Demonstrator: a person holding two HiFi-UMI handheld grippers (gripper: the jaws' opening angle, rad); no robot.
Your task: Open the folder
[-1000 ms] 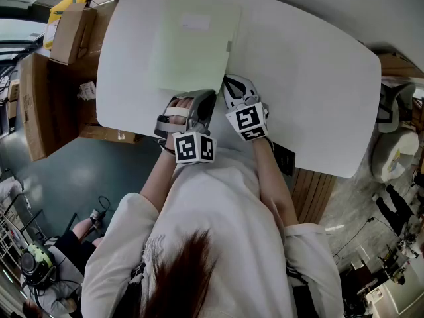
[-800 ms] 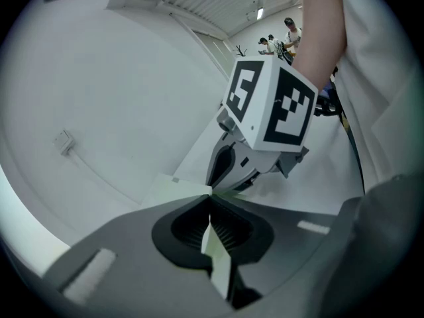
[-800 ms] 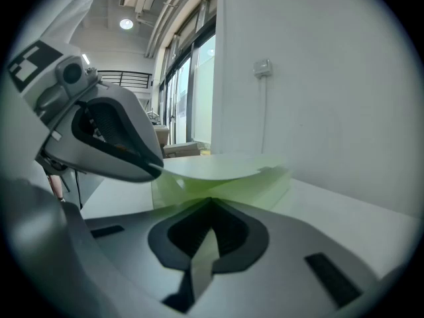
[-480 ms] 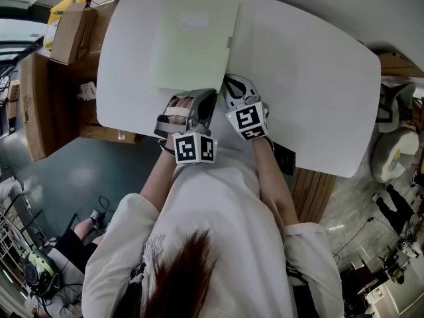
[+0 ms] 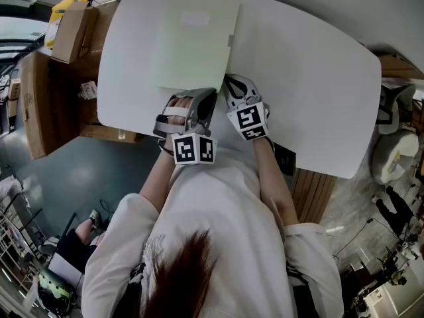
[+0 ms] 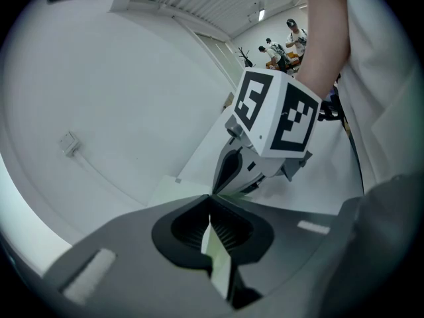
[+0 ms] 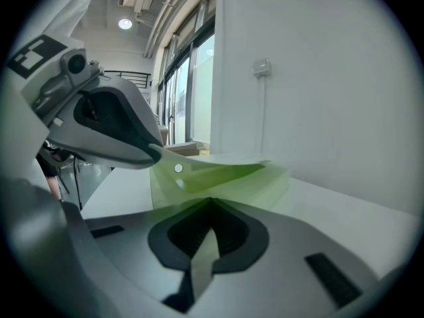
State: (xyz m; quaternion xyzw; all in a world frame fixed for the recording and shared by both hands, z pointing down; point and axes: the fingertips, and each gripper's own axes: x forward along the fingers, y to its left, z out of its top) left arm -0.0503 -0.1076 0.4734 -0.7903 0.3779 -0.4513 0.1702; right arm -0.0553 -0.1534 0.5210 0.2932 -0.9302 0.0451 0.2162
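Head view: a pale green folder (image 5: 192, 45) lies on the white table (image 5: 305, 78), toward its far left. At the table's near edge, the left gripper (image 5: 202, 93) and right gripper (image 5: 228, 80) each pinch the folder's near edge.

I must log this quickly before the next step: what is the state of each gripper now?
Left gripper: closed on the near edge of the folder.
Right gripper: closed, also holding a thin edge of the folder.

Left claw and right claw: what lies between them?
Only the green folder: the right gripper view shows it stretching from the left claw to the right claw, each shut on it.
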